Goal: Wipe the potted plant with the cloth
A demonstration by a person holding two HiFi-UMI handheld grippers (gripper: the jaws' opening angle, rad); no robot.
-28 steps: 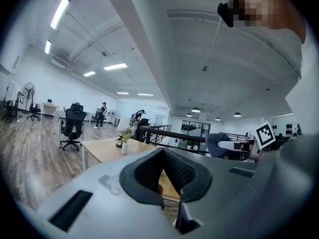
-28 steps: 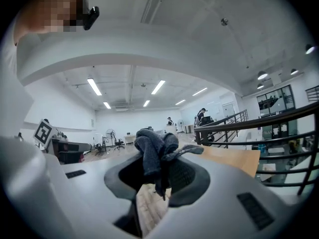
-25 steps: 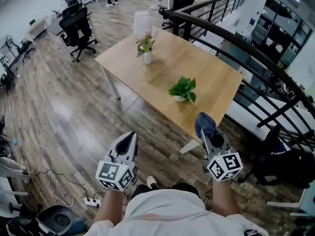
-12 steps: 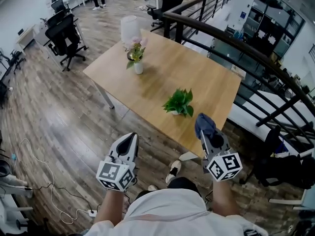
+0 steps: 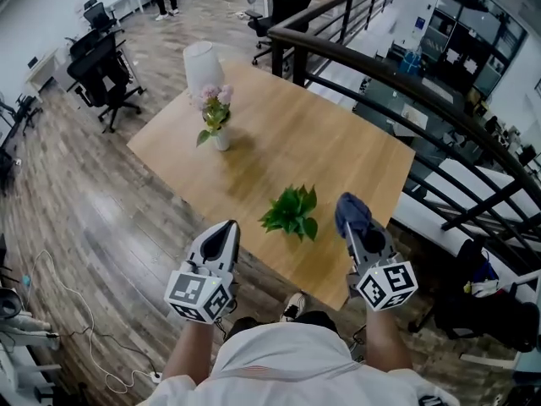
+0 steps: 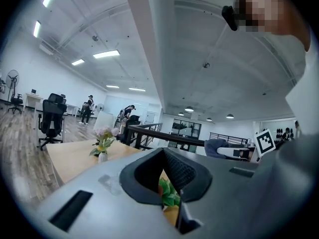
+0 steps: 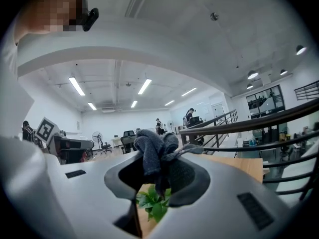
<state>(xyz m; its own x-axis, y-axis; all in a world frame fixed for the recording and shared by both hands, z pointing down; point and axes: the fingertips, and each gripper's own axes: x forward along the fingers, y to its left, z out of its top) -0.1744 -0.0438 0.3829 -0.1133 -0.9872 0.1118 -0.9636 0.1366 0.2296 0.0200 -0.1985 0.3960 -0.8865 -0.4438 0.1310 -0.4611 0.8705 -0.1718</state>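
Observation:
A small green potted plant (image 5: pixel 292 212) stands near the front edge of the wooden table (image 5: pixel 338 150); its leaves also show between the jaws in the left gripper view (image 6: pixel 168 192) and the right gripper view (image 7: pixel 152 202). My right gripper (image 5: pixel 349 212) is shut on a bunched blue-grey cloth (image 5: pixel 352 214), which sticks up from the jaws (image 7: pixel 152 153), just right of the plant. My left gripper (image 5: pixel 225 231) is shut and empty, at the table's front edge, left of the plant.
A white vase of pink flowers (image 5: pixel 214 117) and a white lamp shade (image 5: pixel 202 62) stand at the table's far left. A black railing (image 5: pixel 406 83) runs along the right. Office chairs (image 5: pixel 101 66) stand on the wood floor at the left; cables (image 5: pixel 59 286) lie by my feet.
I have walked up to the table: the plant and table have come closer, and both grippers now reach the table's front edge, still shut.

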